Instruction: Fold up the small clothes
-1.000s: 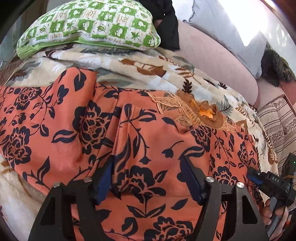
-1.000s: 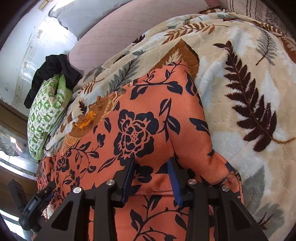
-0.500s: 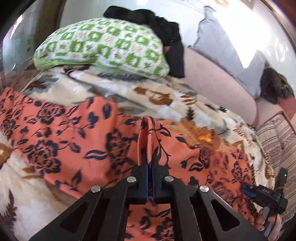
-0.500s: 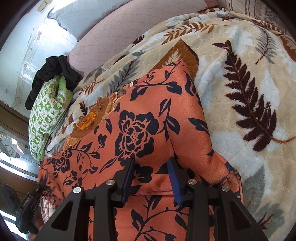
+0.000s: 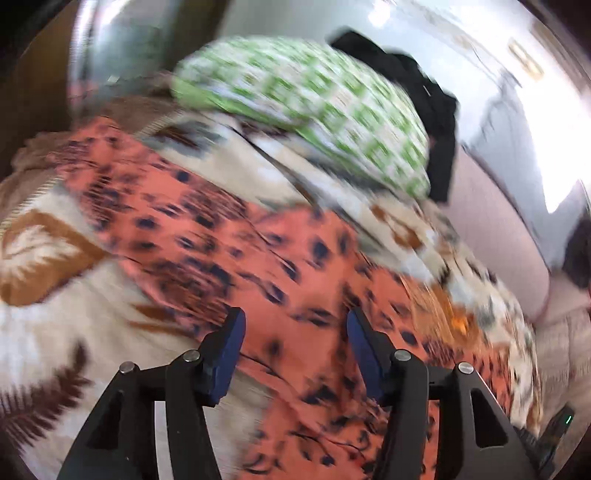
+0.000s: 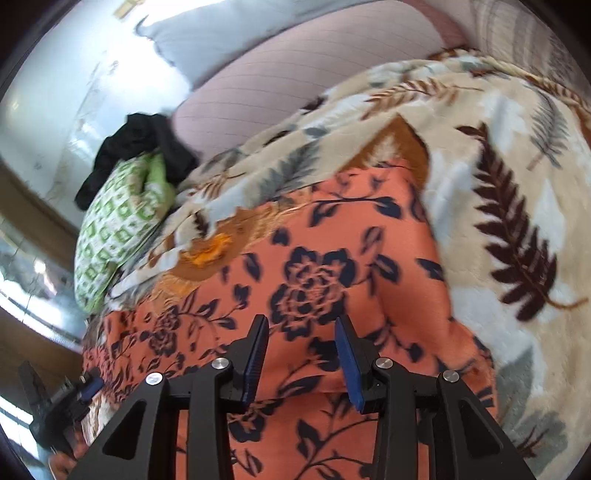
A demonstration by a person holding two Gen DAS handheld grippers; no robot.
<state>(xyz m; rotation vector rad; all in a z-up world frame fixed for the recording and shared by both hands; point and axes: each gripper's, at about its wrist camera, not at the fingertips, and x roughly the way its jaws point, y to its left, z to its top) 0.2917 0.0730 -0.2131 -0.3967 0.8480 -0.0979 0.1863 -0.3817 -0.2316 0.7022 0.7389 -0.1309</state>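
Observation:
An orange garment with a dark navy flower print [image 5: 280,266] lies spread on a cream leaf-patterned blanket [image 5: 74,332]. My left gripper [image 5: 295,332] is open above the cloth, nothing between its blue pads; this view is motion-blurred. In the right wrist view the same garment [image 6: 332,266] fills the middle. My right gripper [image 6: 301,343] is open with a raised fold of the cloth between its pads, not clamped. The left gripper [image 6: 62,402] shows at the lower left edge there.
A green-and-white patterned pillow [image 5: 314,107] with a black garment [image 5: 417,99] on it lies at the head of the bed. A pink padded backrest [image 6: 295,81] and a grey pillow [image 6: 229,33] stand behind. The blanket [image 6: 517,206] extends to the right.
My left gripper, shut on a fold of the garment half a second ago, has opened and let it go while swinging left. My right gripper stays open and has lifted slightly.

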